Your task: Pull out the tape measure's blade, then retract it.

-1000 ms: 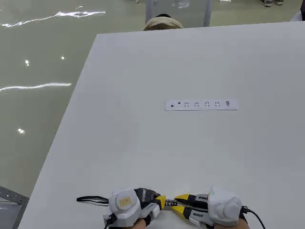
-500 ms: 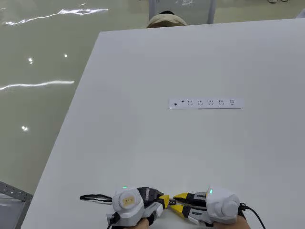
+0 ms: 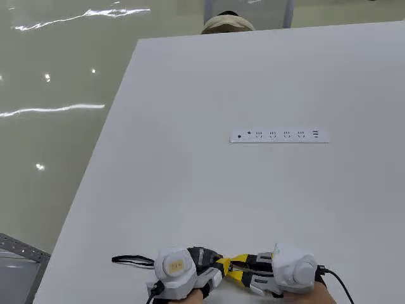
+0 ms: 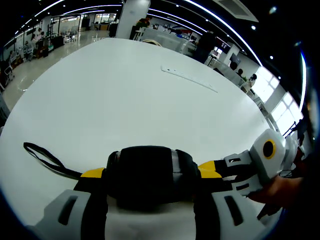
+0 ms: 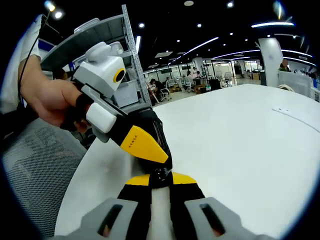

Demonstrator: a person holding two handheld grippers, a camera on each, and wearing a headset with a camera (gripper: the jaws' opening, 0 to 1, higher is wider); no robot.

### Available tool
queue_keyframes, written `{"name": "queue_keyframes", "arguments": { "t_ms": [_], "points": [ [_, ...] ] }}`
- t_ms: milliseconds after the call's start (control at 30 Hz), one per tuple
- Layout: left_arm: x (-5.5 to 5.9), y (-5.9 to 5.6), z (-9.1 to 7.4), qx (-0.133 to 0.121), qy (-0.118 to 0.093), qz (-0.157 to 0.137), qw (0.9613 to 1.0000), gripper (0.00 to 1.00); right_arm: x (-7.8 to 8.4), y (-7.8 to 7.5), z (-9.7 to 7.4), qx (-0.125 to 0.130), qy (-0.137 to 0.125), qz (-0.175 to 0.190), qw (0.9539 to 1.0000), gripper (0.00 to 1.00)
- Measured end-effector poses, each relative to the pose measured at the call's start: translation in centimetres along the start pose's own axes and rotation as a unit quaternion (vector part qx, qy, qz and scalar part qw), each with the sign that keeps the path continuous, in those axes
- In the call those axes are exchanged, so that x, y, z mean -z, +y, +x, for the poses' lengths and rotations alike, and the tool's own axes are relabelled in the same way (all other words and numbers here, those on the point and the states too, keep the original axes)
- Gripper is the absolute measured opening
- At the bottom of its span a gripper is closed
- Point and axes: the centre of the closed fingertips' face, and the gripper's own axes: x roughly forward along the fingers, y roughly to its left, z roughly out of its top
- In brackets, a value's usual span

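A black tape measure point(image 3: 199, 257) sits at the table's near edge with my left gripper point(image 3: 217, 267) shut around its body. In the left gripper view the black case point(image 4: 147, 171) fills the gap between the yellow-tipped jaws, and its black wrist strap point(image 4: 44, 156) trails off to the left on the table. My right gripper point(image 3: 236, 268) faces the left one tip to tip. Seen from the right gripper view, the right gripper point(image 5: 161, 178) is shut on the small metal blade hook at the mouth of the tape measure point(image 5: 156, 131). Almost no blade shows between case and hook.
A white power strip point(image 3: 279, 135) lies flat mid-table, far ahead of the grippers. The white table point(image 3: 190, 177) has its left edge close by, with shiny floor beyond. A chair back point(image 3: 226, 23) stands at the far edge.
The head camera has shifted slightly, moving the scene to the right in the picture. Both grippers stay tip to tip at the near edge, with no visible lengthening of the blade.
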Motion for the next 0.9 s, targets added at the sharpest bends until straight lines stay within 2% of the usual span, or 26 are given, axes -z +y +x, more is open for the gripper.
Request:
{"name": "queue_keyframes", "arguments": {
  "t_ms": [333,900],
  "points": [
    [-0.01,0.04,0.07,0.0,0.0,-0.001,1.0,0.68,-0.08,0.02,0.36,-0.009,0.004,-0.007,0.9999,0.11],
    [-0.06,-0.09,-0.01,0.001,-0.001,0.0,1.0,0.68,-0.14,0.08,0.61,-0.005,0.008,-0.005,0.9999,0.11]
  ]
}}
